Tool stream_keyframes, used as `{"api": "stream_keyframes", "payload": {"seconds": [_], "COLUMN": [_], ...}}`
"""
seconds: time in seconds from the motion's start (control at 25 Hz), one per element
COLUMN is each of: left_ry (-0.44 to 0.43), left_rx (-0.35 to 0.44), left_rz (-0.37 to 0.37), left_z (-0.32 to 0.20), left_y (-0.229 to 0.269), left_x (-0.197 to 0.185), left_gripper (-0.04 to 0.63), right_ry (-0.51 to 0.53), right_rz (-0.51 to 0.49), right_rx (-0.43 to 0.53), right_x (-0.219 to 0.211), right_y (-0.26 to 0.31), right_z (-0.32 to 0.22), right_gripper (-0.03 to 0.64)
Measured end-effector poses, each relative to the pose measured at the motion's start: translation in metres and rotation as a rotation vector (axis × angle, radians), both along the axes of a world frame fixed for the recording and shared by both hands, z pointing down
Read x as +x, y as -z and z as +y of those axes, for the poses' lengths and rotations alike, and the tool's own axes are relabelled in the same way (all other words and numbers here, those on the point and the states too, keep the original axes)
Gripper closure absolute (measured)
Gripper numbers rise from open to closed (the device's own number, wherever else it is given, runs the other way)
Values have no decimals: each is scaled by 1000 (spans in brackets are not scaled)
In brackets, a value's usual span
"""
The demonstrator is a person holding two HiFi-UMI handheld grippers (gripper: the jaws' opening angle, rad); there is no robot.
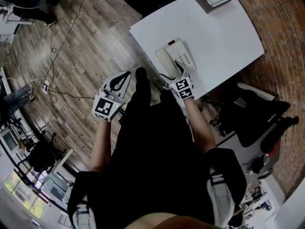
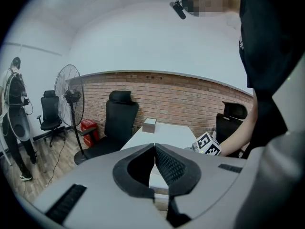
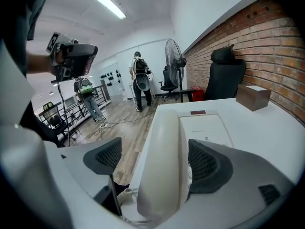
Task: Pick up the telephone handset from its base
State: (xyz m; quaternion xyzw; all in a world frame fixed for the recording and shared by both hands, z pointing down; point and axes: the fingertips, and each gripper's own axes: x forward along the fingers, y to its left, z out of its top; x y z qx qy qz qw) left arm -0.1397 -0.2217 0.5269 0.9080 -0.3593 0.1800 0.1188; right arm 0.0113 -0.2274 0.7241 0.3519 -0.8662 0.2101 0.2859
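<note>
Low centre in the right gripper view, the right gripper (image 3: pixel 153 160) stands released, jaws either side of the handset (image 3: pixel 164 123), which lies on its base (image 3: pixel 207 128) mid-frame. The left gripper (image 2: pixel 155 149) is clenched, empty. Grip and lift remain.

Brick wall (image 3: pixel 267 37) behind; wood flr (image 1: pixel 81 46); white table (image 1: pixel 228 37); blk office chairs (image 2: pixel 119 120); standing fan (image 2: pixel 69 87); ceiling strip light (image 3: pixel 109 5).

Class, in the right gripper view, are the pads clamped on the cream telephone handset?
No: the cream telephone handset lies between the spread pads of the right gripper, with a gap at the left one.
</note>
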Motion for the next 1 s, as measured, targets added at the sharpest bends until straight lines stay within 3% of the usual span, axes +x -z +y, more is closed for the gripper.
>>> {"api": "stream_keyframes", "payload": {"seconds": [0.68,1.0], "left_ry": [1,-6], "left_rx": [-1,-3], "left_rz": [0,-10], "left_z": [0,2], "left_y": [-1,-3], "left_x": [-2,-1], "left_gripper": [575,575], "right_ry": [-18,-25], "right_rz": [66,70], "right_rx": [-31,-35], "right_x": [2,0], "right_y": [-18,-18], "right_z": [-6,-7], "right_gripper": [193,236]}}
